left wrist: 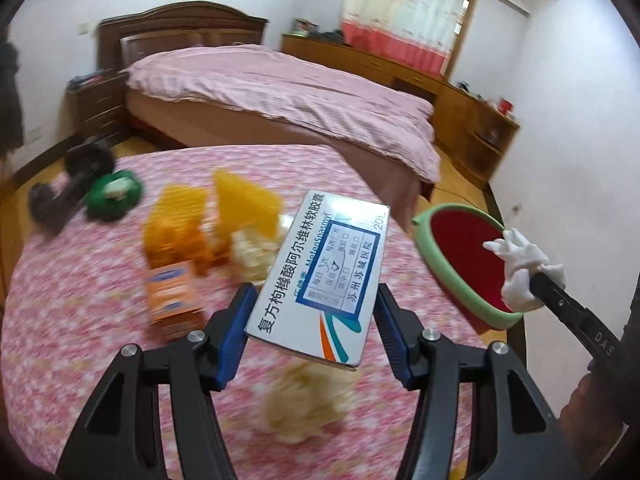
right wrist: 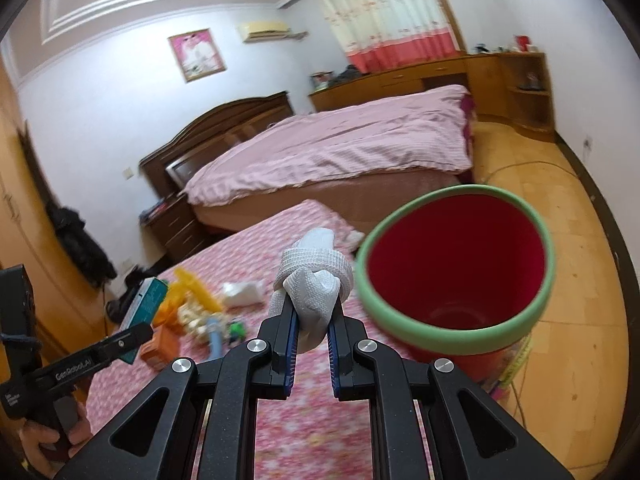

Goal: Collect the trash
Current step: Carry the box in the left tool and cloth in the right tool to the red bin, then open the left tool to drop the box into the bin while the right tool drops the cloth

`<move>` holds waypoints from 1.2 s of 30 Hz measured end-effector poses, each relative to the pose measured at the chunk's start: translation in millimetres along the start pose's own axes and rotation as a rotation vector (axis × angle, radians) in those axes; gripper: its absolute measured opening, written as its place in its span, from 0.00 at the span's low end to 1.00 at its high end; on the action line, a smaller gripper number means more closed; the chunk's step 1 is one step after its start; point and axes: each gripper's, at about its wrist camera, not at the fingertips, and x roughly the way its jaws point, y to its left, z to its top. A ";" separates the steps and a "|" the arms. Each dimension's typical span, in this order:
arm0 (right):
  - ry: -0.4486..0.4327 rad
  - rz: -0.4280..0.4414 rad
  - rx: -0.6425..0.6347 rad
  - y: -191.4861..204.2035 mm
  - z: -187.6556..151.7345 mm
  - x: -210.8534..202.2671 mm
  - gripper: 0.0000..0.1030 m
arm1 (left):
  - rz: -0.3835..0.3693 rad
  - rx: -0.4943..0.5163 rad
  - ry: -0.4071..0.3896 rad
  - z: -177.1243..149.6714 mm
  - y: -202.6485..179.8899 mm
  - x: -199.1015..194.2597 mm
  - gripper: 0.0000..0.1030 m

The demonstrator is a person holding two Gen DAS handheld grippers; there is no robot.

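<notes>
My left gripper is shut on a white medicine box with blue print, held tilted above the pink floral table. The same box shows at the left of the right wrist view. My right gripper is shut on a knotted white cloth, just left of the rim of a red bin with a green rim. The left wrist view shows that cloth over the near edge of the bin.
On the table lie orange boxes, a yellow piece, crumpled tissue, a green round item and a black dumbbell-like object. A bed stands behind; wooden floor surrounds the bin.
</notes>
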 end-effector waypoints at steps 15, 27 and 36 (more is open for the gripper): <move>-0.008 -0.114 0.136 -88.7 8.4 8.3 0.13 | -0.130 0.197 0.112 18.6 -124.4 83.0 0.58; 0.020 -0.150 0.190 -129.4 8.6 25.8 0.14 | -0.118 0.258 0.165 25.2 -162.4 137.8 0.58; 0.046 -0.157 0.200 -135.3 6.4 40.4 0.17 | -0.105 0.263 0.140 26.2 -165.2 141.0 0.60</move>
